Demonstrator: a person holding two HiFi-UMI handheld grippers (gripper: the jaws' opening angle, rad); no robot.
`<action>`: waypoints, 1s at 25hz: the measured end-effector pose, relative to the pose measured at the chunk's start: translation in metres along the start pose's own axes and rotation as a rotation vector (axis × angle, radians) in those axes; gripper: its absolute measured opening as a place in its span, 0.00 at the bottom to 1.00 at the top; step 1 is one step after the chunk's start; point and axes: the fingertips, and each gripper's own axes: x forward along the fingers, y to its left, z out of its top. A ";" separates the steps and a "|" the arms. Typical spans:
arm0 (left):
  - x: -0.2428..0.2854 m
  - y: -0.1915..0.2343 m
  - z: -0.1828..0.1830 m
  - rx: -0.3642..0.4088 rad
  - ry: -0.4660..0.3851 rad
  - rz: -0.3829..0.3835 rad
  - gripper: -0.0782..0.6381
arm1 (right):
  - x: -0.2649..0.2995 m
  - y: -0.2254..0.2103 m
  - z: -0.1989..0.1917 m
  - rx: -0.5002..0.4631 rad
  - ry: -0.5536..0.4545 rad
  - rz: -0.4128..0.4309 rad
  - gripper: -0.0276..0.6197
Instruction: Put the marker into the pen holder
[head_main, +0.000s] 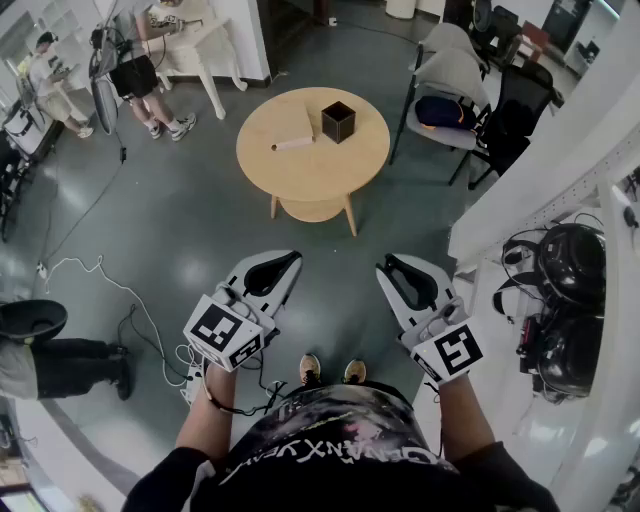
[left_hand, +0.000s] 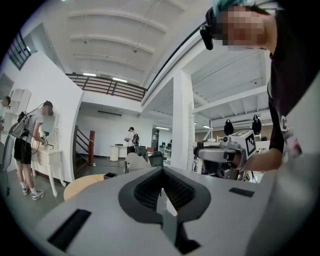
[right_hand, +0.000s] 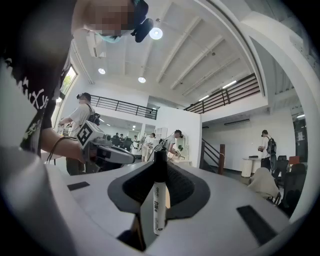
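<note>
Far ahead in the head view, a black square pen holder (head_main: 338, 121) stands on a round wooden table (head_main: 312, 170). Both grippers are held low, close to my body and well short of the table. My right gripper (head_main: 403, 272) is shut on a white marker with a black cap (right_hand: 158, 200), which stands upright between the jaws. My left gripper (head_main: 281, 266) is shut with nothing in it (left_hand: 162, 200). The left gripper view shows the table (left_hand: 82, 184) and the pen holder (left_hand: 110, 175) small in the distance.
A pale flat piece (head_main: 292, 141) lies on the table left of the holder. Chairs (head_main: 455, 80) stand to the table's right. A white counter with black headsets (head_main: 565, 300) runs along my right. Cables (head_main: 100, 270) trail on the grey floor, and people (head_main: 150, 70) stand at the back left.
</note>
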 end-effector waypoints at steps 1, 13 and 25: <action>0.000 0.000 -0.001 -0.001 0.000 0.001 0.14 | 0.000 0.000 -0.001 0.000 0.001 0.000 0.15; 0.005 -0.007 -0.006 -0.007 0.017 0.001 0.14 | -0.005 -0.001 -0.006 0.049 0.002 0.035 0.16; 0.005 -0.018 0.001 0.013 0.007 0.006 0.14 | -0.013 -0.005 -0.001 0.052 -0.032 0.028 0.16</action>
